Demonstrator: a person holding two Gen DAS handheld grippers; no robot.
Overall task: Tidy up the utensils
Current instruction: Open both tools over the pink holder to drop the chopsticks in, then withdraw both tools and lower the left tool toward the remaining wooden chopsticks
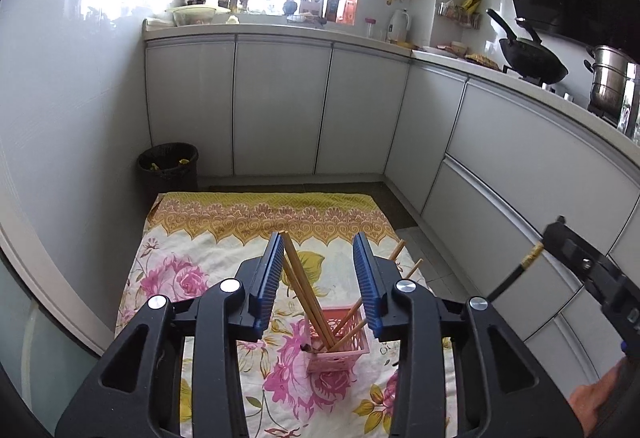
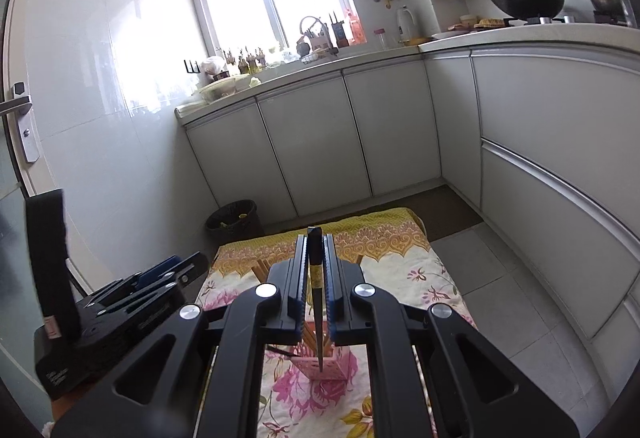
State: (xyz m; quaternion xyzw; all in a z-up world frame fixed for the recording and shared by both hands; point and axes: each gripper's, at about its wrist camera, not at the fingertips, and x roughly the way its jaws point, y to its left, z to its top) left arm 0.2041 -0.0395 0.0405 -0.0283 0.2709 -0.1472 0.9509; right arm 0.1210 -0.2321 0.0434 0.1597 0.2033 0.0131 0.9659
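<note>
A pink slotted holder [image 1: 344, 350] [image 2: 334, 370] stands on a floral cloth [image 1: 200, 238] [image 2: 400, 250]. Several wooden chopsticks [image 1: 304, 290] stand in it. Two of them lean up against the left pad of my left gripper [image 1: 319, 246], whose jaws stand apart above the holder and do not press on them. My right gripper [image 2: 315, 242] is shut on a black chopstick [image 2: 316, 302] with a yellow band. The chopstick's tip points down at the holder. In the left wrist view the right gripper [image 1: 554, 234] holds that chopstick [image 1: 516, 272] off to the right.
The cloth lies on a low surface between white cabinets [image 1: 280, 105]. A dark waste bin [image 1: 168, 165] [image 2: 234, 217] stands past its far left corner. A wok [image 1: 532, 57] and a steel pot [image 1: 608, 77] sit on the right counter. A hand [image 1: 592, 402] shows at lower right.
</note>
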